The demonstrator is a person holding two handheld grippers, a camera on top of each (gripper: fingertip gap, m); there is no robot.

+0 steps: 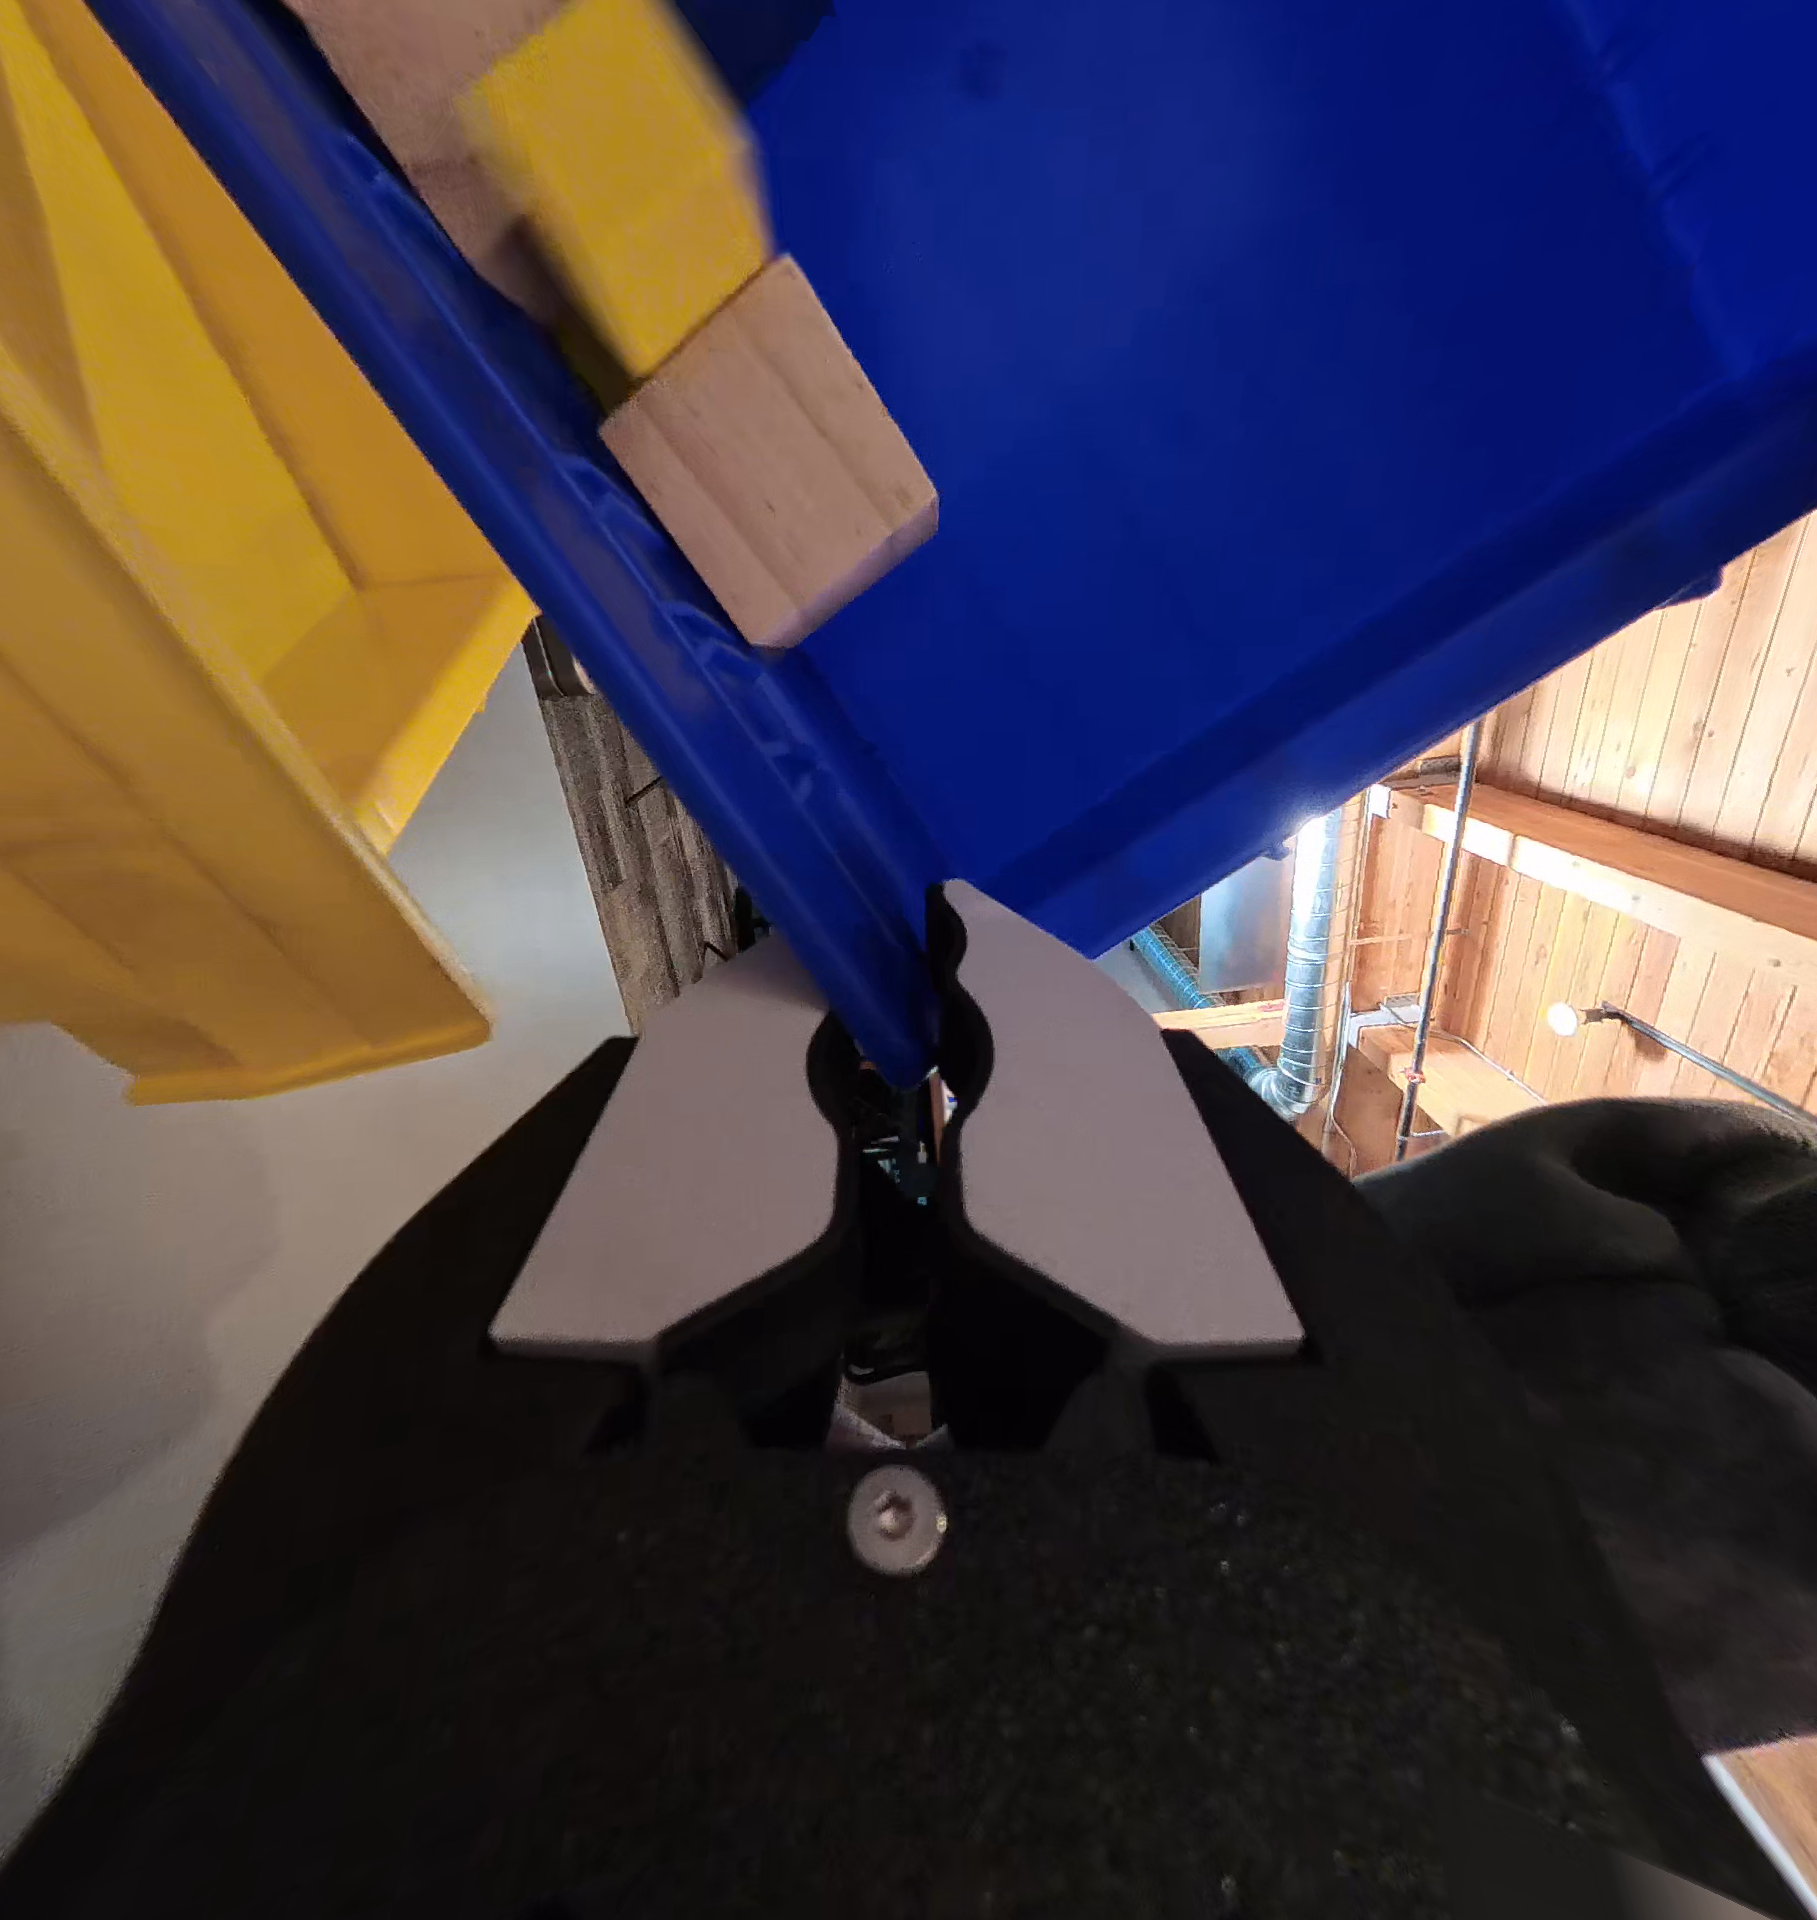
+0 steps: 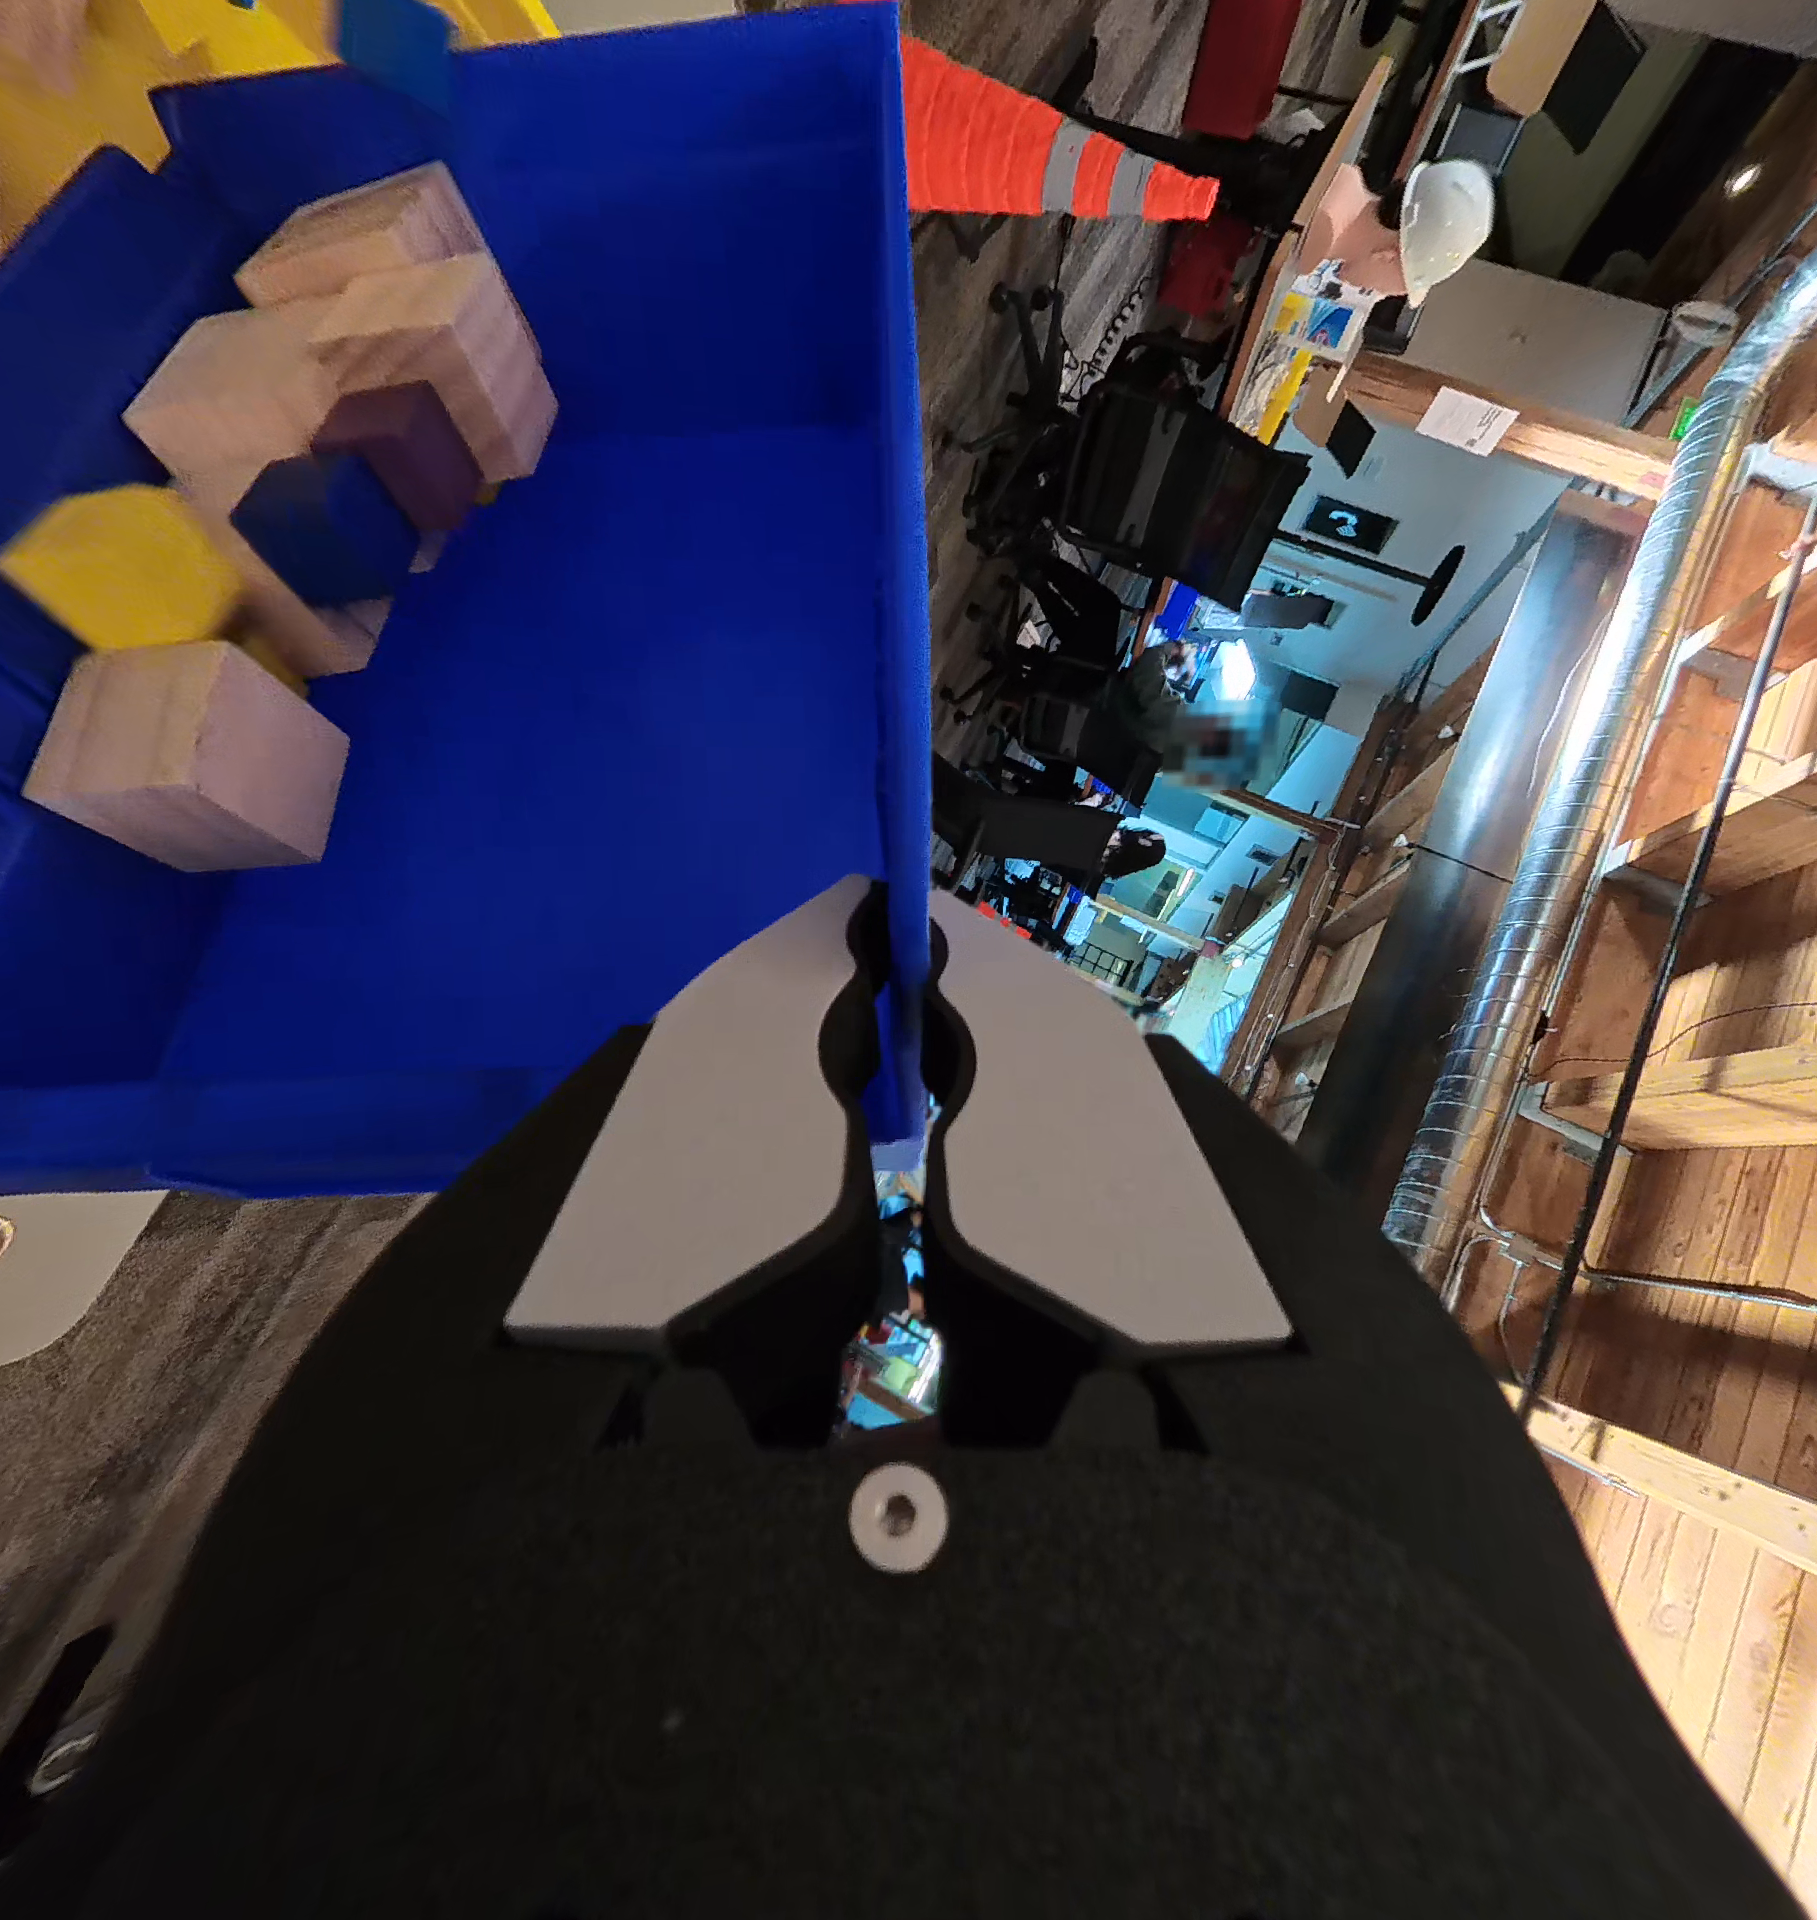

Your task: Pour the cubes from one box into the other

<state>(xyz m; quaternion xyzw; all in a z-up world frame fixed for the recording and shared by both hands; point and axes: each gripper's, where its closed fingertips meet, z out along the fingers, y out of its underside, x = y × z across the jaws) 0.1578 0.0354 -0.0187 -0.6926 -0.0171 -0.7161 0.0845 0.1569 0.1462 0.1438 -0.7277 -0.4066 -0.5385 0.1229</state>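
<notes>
Both grippers hold a blue box (image 1: pixel 1247 436) tilted steeply, lifted off the table. My left gripper (image 1: pixel 930 997) is shut on one rim of it. My right gripper (image 2: pixel 909 997) is shut on the opposite side wall of the blue box (image 2: pixel 623 675). Inside, cubes slide toward the low front edge: a plain wooden cube (image 1: pixel 779 468) and a yellow cube (image 1: pixel 623 187) in the left wrist view; several wooden cubes (image 2: pixel 192 753), a yellow one (image 2: pixel 125 566), a blue one (image 2: pixel 322 530) and a purple one (image 2: pixel 405 447) in the right wrist view. A yellow box (image 1: pixel 156 623) lies beyond that edge.
The white table (image 1: pixel 104 1351) lies under the yellow box. In the right wrist view an orange traffic cone (image 2: pixel 1049 156), office chairs (image 2: pixel 1122 499) and wooden shelving (image 2: pixel 1714 727) stand in the room behind. A gloved hand (image 1: pixel 1662 1299) shows at the right of the left wrist view.
</notes>
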